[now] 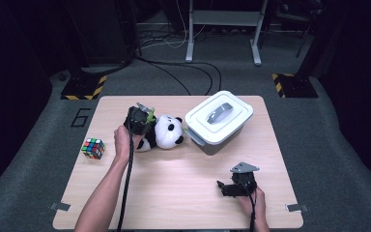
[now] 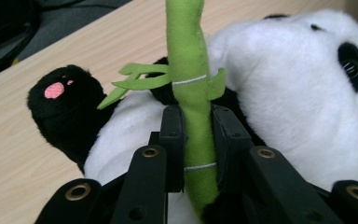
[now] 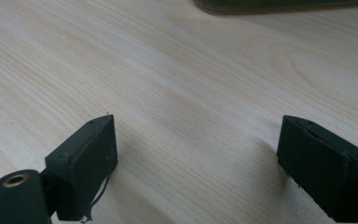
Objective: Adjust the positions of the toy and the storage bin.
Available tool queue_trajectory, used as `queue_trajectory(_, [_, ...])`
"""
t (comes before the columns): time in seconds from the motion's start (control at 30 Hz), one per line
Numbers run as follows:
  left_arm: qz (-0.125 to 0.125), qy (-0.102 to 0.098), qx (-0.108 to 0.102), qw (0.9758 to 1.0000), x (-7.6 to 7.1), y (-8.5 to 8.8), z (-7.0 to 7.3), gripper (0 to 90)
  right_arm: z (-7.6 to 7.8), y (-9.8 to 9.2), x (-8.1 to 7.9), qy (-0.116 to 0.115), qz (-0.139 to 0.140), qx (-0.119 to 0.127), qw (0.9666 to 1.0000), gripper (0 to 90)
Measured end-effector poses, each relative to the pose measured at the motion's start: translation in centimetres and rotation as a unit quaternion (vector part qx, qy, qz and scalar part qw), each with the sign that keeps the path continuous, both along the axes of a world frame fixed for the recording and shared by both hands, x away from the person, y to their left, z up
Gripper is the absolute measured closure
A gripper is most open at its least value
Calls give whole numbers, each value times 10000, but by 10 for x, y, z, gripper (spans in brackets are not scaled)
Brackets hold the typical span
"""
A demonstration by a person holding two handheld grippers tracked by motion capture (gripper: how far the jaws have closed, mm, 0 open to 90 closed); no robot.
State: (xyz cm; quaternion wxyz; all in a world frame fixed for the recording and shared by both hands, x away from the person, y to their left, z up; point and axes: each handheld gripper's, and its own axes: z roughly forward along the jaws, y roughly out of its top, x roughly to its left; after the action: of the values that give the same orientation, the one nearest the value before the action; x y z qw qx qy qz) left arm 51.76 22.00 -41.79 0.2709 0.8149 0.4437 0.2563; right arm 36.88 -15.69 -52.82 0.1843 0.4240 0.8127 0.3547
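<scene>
The pale wood-grain rectangular worktop [image 1: 174, 193] stands on a grey carpeted floor [image 1: 328, 125] with black cables trailing behind it. On the far right part of the worktop sits a grey plastic storage box with a white clip-on lid and grey handle [image 1: 218, 121], turned at an angle to the edges. Just beside its near-left corner lies the black-and-white plush panda toy [image 1: 166, 131], on its back, head toward the box, near the far middle of the worktop. The left tool [image 1: 145, 121] is at the panda's left side, its cable running back along the forearm; in the left gripper view its jaws are clenched on the green felt bamboo stalk [image 2: 193, 93] that stands up from the panda's belly [image 2: 284, 84], pads pressing the stalk from both sides below its leaves. A black paw with a pink pad [image 2: 56, 91] shows to the left of the stalk. The right tool [image 1: 232, 188] rests low on the near right of the worktop, well apart from panda and box, with the grey three-cornered plate on top; in the right gripper view its jaws stand wide apart over bare wood, released, nothing between them. A multicoloured twist-puzzle cube [image 1: 92, 148] sits near the left edge of the worktop, apart from the left hand.
</scene>
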Motion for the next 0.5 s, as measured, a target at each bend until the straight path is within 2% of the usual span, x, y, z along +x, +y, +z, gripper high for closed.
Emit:
queue_trajectory(0.07, [-93, -53, -88, 9999, -5, 3, 3, 764, 0, 0, 0, -1, 2, 2, 10000, 114])
queue_trajectory(0.17, [-195, -56, -99, 9997, -14, 6, 9, 764, 0, 0, 0, 2, -5, 4, 10000, 115])
queue_trajectory(0.23, [-269, -125, -128, 9995, -21, 9, 13, 764, 0, 0, 0, 1, -3, 10, 10000, 116])
queue_trajectory(0.5, [-613, -367, -251, 9971, -49, 18, 27, 764, 0, 0, 0, -1, -1, 3, 10000, 119])
